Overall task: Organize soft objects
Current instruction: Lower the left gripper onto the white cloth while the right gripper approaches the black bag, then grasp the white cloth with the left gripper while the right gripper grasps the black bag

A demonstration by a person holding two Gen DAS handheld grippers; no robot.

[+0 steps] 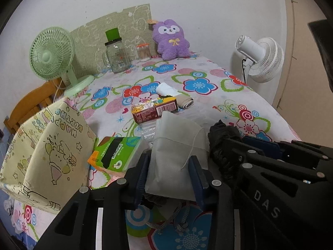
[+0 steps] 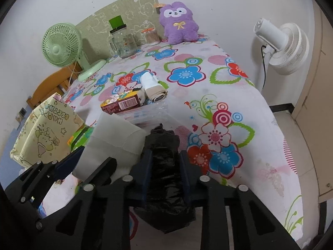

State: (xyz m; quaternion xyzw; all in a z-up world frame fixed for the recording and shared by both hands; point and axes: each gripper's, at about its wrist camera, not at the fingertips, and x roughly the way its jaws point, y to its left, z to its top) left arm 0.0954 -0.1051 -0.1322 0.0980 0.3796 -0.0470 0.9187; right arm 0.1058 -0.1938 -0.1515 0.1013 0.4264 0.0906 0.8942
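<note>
A white drawstring pouch [image 1: 177, 145] stands upright between the blue pads of my left gripper [image 1: 169, 162], which is shut on its lower half. The pouch [image 2: 114, 137] and the left gripper [image 2: 91, 160] also show at the left of the right wrist view. Just to the right, a crumpled black plastic bag [image 2: 163, 166] is squeezed between the pads of my right gripper [image 2: 164, 158]; the bag [image 1: 222, 137] sticks out past the fingertips. Both grippers sit side by side near the front of the floral-cloth table [image 2: 239, 104].
A yellow cartoon-print fabric bin [image 1: 45, 150] stands at the left, a green tissue pack [image 1: 116, 152] beside it. Mid-table lie a snack box [image 1: 154, 110], a rolled cloth [image 1: 186, 103] and a clear bottle [image 1: 148, 131]. A purple plush [image 1: 171, 39], jars [image 1: 117, 56] and two fans [image 1: 52, 52] line the back.
</note>
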